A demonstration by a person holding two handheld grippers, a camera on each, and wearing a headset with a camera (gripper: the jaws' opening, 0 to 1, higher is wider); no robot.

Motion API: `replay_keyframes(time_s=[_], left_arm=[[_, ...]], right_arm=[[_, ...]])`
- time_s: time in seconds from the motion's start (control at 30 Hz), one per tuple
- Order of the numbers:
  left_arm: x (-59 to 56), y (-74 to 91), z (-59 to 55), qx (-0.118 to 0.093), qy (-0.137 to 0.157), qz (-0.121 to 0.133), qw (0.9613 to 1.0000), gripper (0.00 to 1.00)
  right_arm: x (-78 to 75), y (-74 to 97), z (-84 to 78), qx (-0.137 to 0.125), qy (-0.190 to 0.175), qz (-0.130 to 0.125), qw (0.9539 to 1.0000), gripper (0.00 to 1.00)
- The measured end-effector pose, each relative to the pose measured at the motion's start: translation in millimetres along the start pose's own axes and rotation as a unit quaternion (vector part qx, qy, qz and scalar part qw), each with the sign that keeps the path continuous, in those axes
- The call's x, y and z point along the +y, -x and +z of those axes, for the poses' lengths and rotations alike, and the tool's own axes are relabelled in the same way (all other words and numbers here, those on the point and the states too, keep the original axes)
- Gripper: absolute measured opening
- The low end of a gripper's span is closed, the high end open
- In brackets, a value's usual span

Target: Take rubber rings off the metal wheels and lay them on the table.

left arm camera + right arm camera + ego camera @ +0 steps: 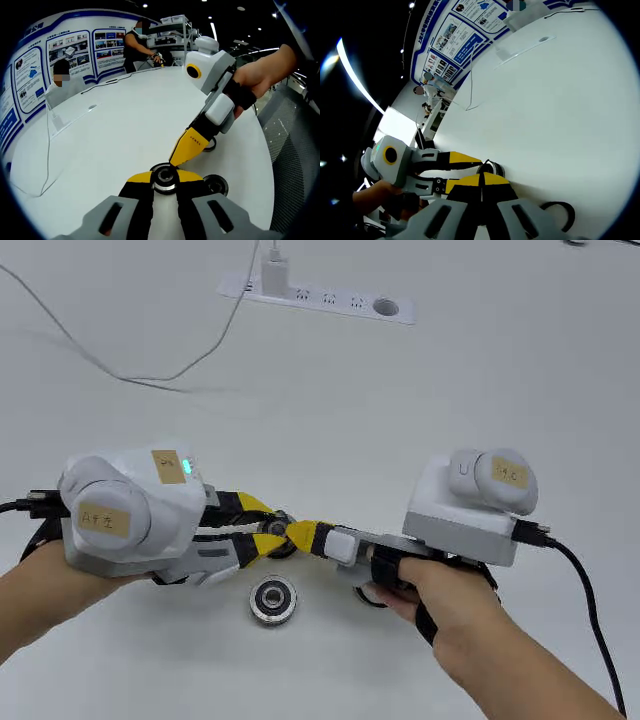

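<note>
Two hand-held grippers meet over one metal wheel near the near edge of a white surface. The left gripper [262,530], gripped in the person's left hand [40,585], has its yellow-tipped jaws closed on either side of the small held wheel [165,179], lifting it just above the surface. From the opposite side, the right gripper [303,536], held in the right hand [450,605], comes in with its jaws pressed together, the tips touching that wheel's rim; whether they have pinched the rubber there cannot be told.

A second wheel [273,600], its dark ring on it, lies flat on the surface just below the meeting jaws, closer to the near edge. A loose black rubber ring [559,211] lies on the surface beside the right gripper, partly under the right hand in the head view.

Towards the far edge, a white power strip [315,297] carries a white plug [273,275], and a thin cable [150,375] trails across the surface to the left. In the left gripper view, two people [142,42] are at the far end of the surface before blue wall posters [70,50].
</note>
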State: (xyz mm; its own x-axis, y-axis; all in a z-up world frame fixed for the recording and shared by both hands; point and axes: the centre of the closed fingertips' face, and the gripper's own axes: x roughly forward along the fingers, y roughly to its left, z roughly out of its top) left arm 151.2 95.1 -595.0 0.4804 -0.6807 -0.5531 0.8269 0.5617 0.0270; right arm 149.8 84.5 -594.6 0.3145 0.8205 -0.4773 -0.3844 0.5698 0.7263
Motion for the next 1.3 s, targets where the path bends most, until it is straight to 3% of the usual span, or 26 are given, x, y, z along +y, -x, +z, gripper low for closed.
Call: replay_keyframes(time_s=[0.53,0.87,1.1,1.3], left_arm=[[9.8,31.2,6.8,-0.009,0.01,0.034,0.9993,0.23],[15.5,45.4,11.6,-0.021,0.02,0.056,0.998,0.26],[15.3,51.9,16.5,-0.035,0.03,0.065,0.9969,0.31],[11.3,53.0,18.1,-0.045,0.042,0.065,0.996,0.37]], right_arm=[[9.5,-6.1,3.7,-0.007,0.0,0.01,0.9999,0.01],[19.5,-1.8,12.8,-0.028,-0.027,0.026,0.9989,0.01],[27.9,9.0,22.6,-0.048,-0.042,0.036,0.9973,0.01],[19.7,31.2,23.5,-0.062,-0.055,0.023,0.9963,0.01]])
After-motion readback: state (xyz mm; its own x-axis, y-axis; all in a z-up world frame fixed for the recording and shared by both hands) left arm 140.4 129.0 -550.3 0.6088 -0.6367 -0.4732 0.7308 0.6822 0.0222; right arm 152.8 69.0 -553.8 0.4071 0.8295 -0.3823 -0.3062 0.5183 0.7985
